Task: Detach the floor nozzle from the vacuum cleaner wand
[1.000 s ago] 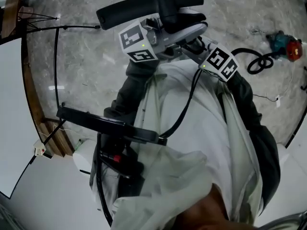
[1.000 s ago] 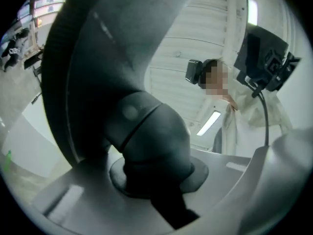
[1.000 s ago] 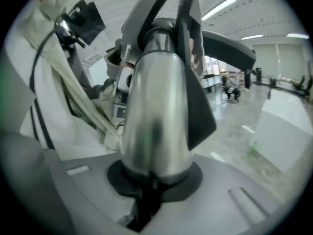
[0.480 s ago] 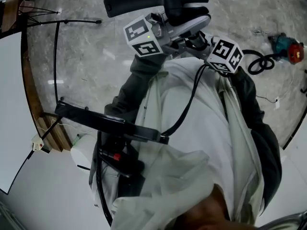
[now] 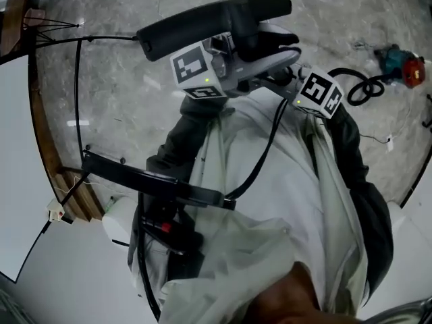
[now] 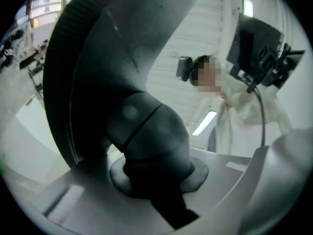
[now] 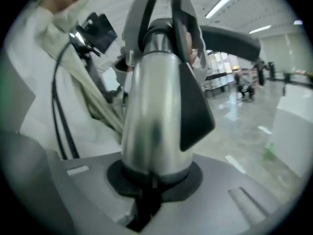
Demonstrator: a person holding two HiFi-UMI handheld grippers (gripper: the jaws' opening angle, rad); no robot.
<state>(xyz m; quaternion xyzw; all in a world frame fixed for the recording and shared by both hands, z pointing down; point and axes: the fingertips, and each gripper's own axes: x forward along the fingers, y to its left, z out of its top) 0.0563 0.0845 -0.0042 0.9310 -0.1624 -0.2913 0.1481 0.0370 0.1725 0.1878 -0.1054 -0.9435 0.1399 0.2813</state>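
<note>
The nozzle (image 5: 212, 17) is held up off the floor (image 5: 115, 86) at 12 o'clock in the head view. Its long black head runs from about 10 to 1 o'clock, just beyond both marker cubes.

The left claw (image 6: 155, 182) is narrow and clamped on the nozzle's dark, jointed neck. In the left gripper view the ribbed black head sweeps up to 11 o'clock.

The right claw (image 7: 150, 180) is also narrow and grips the silver wand (image 7: 155, 106), which stands upright between its jaws. At 12 o'clock in the right gripper view the wand's far end meets the nozzle's collar, and the black head reaches out to 2 o'clock. The two parts look joined, though I cannot tell whether the latch is free.

In the head view the claws sit close together, the left at 11 o'clock and the right at 1. A coiled black cable (image 5: 361, 86) and a red-and-teal tool (image 5: 403, 66) lie on the floor at 2 o'clock.
</note>
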